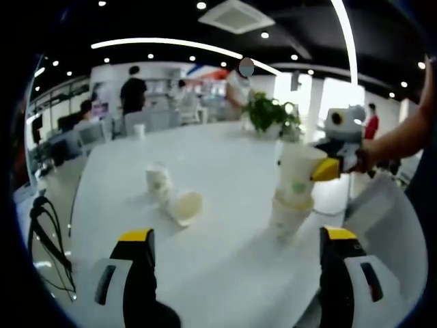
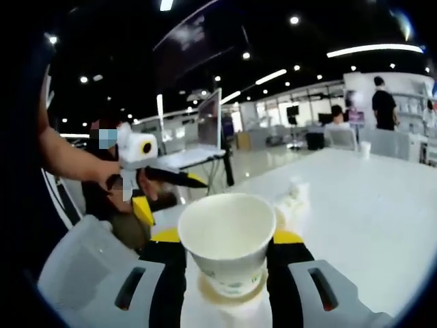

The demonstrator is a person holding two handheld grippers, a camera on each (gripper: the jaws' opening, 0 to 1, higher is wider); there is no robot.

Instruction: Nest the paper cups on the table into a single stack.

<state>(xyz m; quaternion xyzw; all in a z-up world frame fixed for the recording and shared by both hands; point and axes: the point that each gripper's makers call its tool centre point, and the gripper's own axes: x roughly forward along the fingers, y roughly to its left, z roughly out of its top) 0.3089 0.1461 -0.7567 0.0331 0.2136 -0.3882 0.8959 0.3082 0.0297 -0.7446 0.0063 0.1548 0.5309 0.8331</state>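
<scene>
Cup in right claw

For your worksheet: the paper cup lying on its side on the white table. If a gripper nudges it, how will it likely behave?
The tipped cup lies on its side, open mouth showing, so it would probably roll, curving because it tapers. It looks thin-walled and empty, so likely light and easily crushed. It touches another cup, which may shift too on the smooth table.
</scene>
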